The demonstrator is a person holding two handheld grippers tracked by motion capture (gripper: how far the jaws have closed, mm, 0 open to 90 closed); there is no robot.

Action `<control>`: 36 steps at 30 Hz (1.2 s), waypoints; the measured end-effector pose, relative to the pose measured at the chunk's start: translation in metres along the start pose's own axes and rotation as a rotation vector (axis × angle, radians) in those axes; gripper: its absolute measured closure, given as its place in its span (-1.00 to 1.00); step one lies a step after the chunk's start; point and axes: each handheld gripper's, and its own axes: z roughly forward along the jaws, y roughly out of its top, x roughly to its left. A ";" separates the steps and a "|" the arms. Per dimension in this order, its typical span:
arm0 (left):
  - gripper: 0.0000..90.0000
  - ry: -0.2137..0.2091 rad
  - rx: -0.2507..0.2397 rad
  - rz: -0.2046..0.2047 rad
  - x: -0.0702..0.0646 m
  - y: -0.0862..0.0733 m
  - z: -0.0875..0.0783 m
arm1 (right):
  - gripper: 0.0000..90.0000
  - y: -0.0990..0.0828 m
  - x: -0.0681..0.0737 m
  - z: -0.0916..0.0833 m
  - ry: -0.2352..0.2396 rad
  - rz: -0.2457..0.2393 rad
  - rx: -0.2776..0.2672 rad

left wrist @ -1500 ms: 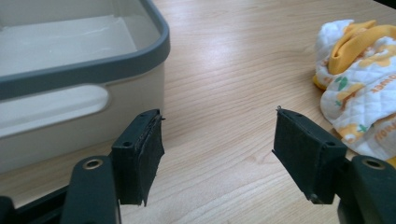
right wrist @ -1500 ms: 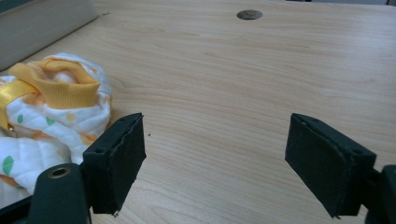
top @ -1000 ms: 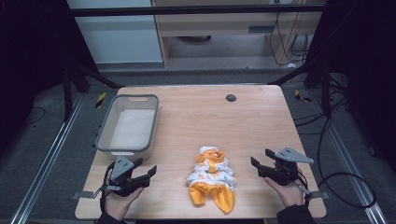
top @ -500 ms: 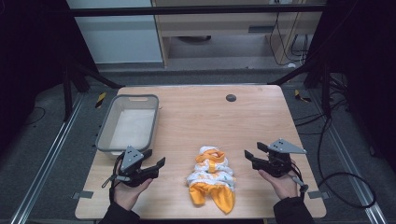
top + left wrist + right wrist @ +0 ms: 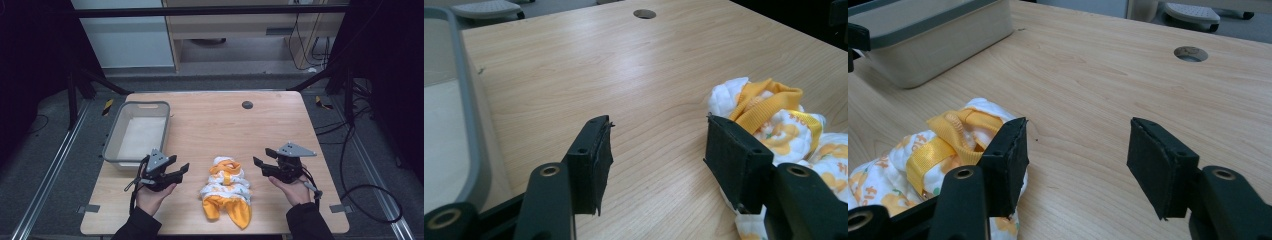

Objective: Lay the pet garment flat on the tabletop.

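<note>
Jaws of both the left gripper and right gripper have just been closing yet stand apart, empty, flanking the crumpled white-and-orange cloth garment at lower centre of the desk; approach under way, next each must reach an edge

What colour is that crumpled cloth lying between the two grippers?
The cloth is white with an orange-yellow print and yellow trim, clearest in the left gripper view.

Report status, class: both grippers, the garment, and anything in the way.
Left gripper and right gripper: jaws open, just been closing, nothing between them. Crumpled yellow-and-white garment lies on table between them, untouched. Grey bin off to the left, not blocking.
</note>
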 end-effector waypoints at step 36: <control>0.06 -0.113 0.130 0.053 -0.035 -0.006 0.062 | 0.11 -0.025 0.018 0.033 0.109 -0.082 0.140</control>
